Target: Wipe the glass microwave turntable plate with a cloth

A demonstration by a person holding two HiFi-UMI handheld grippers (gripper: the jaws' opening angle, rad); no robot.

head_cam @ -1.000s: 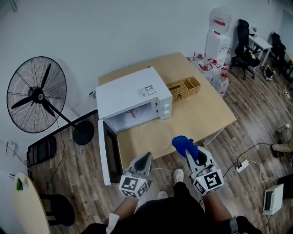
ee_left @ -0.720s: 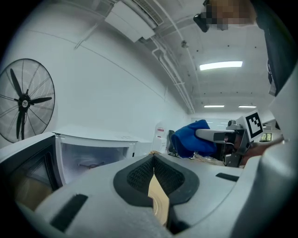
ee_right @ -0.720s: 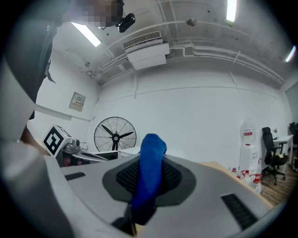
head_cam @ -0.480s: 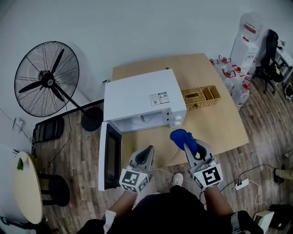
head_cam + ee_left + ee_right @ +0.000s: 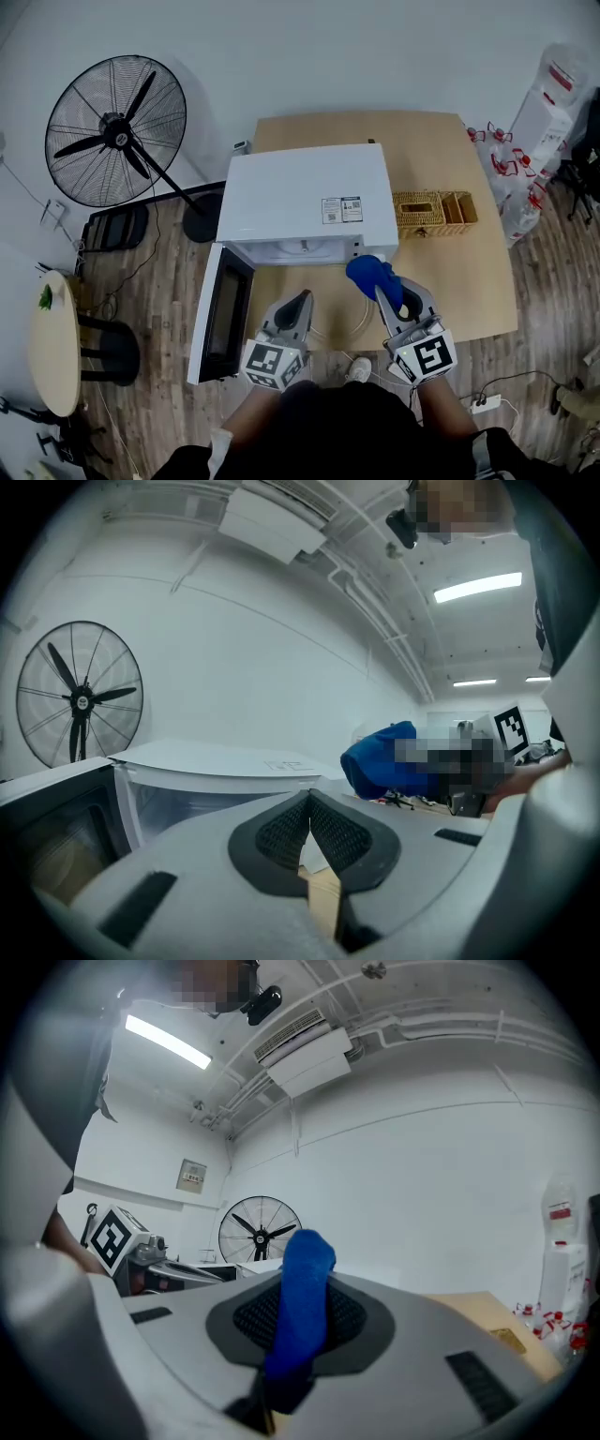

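A white microwave [image 5: 309, 211] stands on the wooden table [image 5: 469, 281] with its door [image 5: 220, 314] swung open to the left. In front of its opening a faint round outline on the table looks like the glass turntable plate [image 5: 361, 323], lying between my two grippers. Just in front of the opening, my right gripper [image 5: 382, 286] is shut on a blue cloth [image 5: 370, 274], which bunches up between its jaws [image 5: 302, 1307]. My left gripper [image 5: 298, 305] is shut and holds nothing [image 5: 309, 803]; the blue cloth [image 5: 380, 761] shows to its right.
A wicker basket [image 5: 433, 213] sits on the table right of the microwave. A large standing fan [image 5: 117, 131] is at the back left on the floor. A small round table [image 5: 52, 342] stands at the far left, water bottles [image 5: 525, 202] at the far right.
The view has closed in over the table, so the microwave now lies straight ahead. Both grippers have come closer to its open front. The right one still grips the cloth.
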